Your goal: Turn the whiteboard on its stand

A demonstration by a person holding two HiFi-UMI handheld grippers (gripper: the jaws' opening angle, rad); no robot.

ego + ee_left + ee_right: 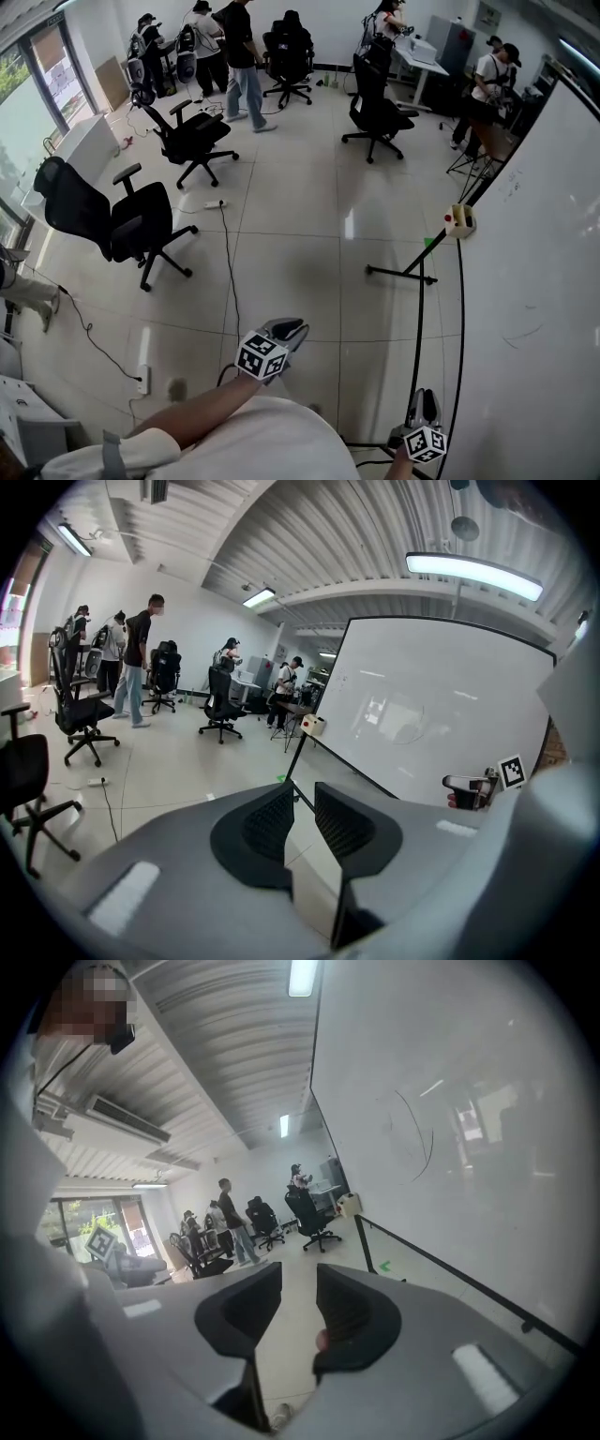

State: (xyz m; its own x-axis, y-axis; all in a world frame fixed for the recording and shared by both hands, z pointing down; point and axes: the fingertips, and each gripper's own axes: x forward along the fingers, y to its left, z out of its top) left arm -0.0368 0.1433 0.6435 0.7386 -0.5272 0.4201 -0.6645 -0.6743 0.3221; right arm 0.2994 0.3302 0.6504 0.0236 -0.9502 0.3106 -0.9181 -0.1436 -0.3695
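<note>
Whiteboard (pixel 539 281) just R of right tool (pixel 423 401); left tool (pixel 289 329) farther; both released, empty

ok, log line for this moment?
stage: pre-grasp | left tongs: open, empty | right tongs: open, empty, beside whiteboard | whiteboard: not gripped

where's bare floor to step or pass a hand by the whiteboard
Bare tiles lie mid-room, bordered by the whiteboard and its stand foot on the right, the floor cable on the left, and the far chair beyond. Crowded: the two chairs at left past the cable, and the people along the far wall.
</note>
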